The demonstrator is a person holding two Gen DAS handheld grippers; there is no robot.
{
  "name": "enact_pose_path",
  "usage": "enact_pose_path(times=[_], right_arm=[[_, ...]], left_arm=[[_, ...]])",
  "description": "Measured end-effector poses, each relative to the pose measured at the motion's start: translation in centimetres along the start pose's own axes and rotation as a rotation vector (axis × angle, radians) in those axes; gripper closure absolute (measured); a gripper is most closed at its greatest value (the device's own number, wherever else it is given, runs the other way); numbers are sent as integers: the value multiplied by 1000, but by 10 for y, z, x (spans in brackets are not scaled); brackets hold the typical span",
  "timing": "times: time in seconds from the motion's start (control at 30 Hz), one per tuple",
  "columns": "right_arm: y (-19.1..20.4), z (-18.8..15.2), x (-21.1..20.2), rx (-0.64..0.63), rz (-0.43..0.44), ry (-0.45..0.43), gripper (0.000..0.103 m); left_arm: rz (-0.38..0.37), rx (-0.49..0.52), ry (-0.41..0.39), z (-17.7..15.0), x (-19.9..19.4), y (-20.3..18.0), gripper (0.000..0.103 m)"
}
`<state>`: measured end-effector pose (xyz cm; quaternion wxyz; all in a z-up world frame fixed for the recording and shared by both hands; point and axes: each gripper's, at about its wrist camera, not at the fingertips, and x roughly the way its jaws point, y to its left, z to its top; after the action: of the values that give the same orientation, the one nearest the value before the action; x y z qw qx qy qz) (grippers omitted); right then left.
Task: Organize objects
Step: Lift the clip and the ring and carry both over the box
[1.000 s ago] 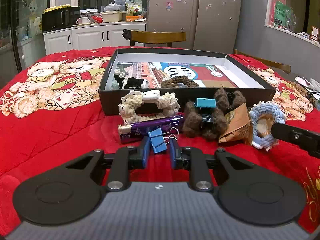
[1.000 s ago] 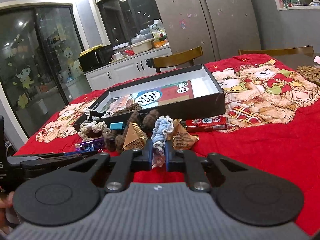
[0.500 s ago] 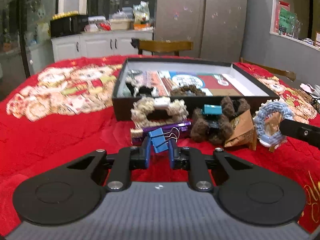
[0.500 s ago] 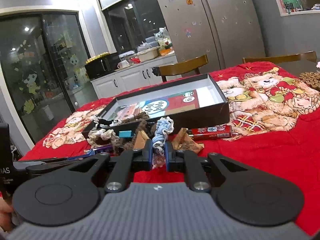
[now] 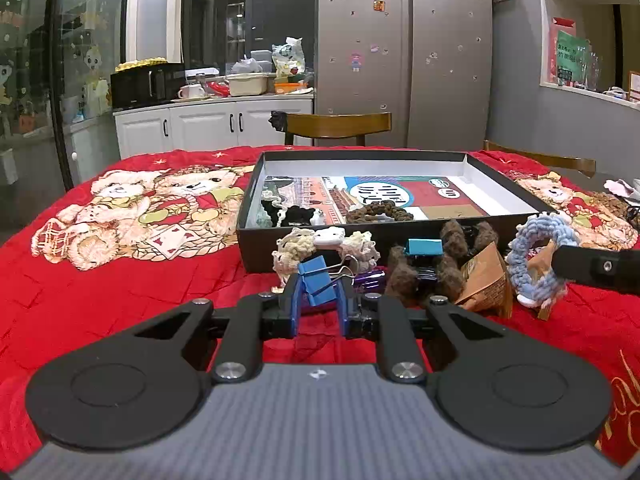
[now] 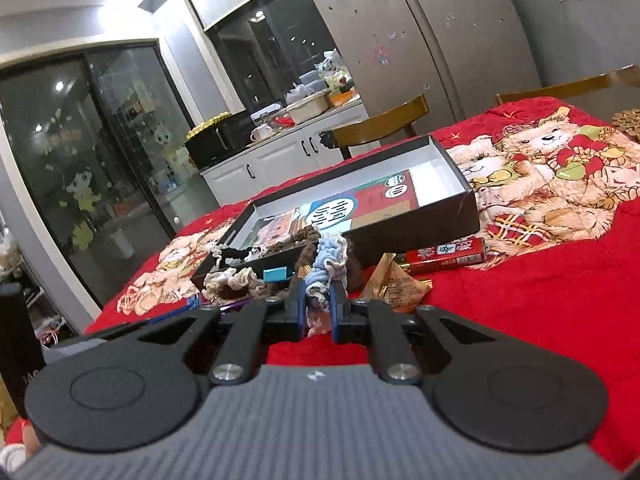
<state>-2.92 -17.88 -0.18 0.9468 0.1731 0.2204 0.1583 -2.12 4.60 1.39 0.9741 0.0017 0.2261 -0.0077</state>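
My left gripper (image 5: 319, 292) is shut on a blue binder clip (image 5: 318, 284), lifted off the red cloth. My right gripper (image 6: 318, 296) is shut on a light-blue crocheted ring (image 6: 326, 264), which shows in the left wrist view as a loop (image 5: 538, 264) held up at the right. Behind both stands the black shallow box (image 5: 400, 236) with a printed sheet, a brown braided band (image 5: 378, 213) and a black-and-white piece (image 5: 290, 214) inside. In front of the box lie a cream crocheted scrunchie (image 5: 324, 246), a brown fuzzy clip (image 5: 436, 268) and a purple tube (image 5: 370, 278).
Brown triangular snack packets (image 5: 486, 280) lie beside the fuzzy clip, and a red flat pack (image 6: 448, 256) rests by the box's near right corner. The table wears a red bear-print cloth (image 5: 132, 208). Wooden chairs (image 5: 338, 128) stand behind it, then cabinets and a fridge.
Both grippers have tipped upward, so the table objects sit lower in each view. The binder clip and the blue ring rose with them off the cloth.
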Motion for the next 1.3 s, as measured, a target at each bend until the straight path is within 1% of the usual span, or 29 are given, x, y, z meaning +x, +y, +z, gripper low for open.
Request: enact_pose_path(times=[0.07, 0.2, 0.33, 0.43, 0.63, 0.8, 1.0, 1.17, 1.3], right_arm=[[3, 1, 0, -30, -35, -14, 89], [2, 7, 1, -19, -23, -22, 89], [11, 16, 0, -52, -38, -37, 89], [21, 25, -3, -77, -27, -47, 89], [47, 44, -3, -134, 4, -68, 89], [69, 68, -4, -181, 34, -126, 89], [81, 97, -8, -171, 90, -206, 89], [87, 119, -7, -154, 121, -234, 89], [85, 135, -1, -120, 138, -238, 89]], left_arm=[[-4, -3, -11, 0, -1, 0, 82], [15, 7, -49, 2, -3, 0, 82], [44, 27, -60, 6, 0, 0, 82], [58, 27, -55, 9, 2, 3, 82], [75, 19, -79, 23, -3, 4, 82], [80, 7, -107, 45, -13, 6, 82], [96, -32, -161, 81, -25, 12, 82], [109, -41, -209, 115, -31, 10, 82], [69, -81, -209, 142, -28, 5, 82]])
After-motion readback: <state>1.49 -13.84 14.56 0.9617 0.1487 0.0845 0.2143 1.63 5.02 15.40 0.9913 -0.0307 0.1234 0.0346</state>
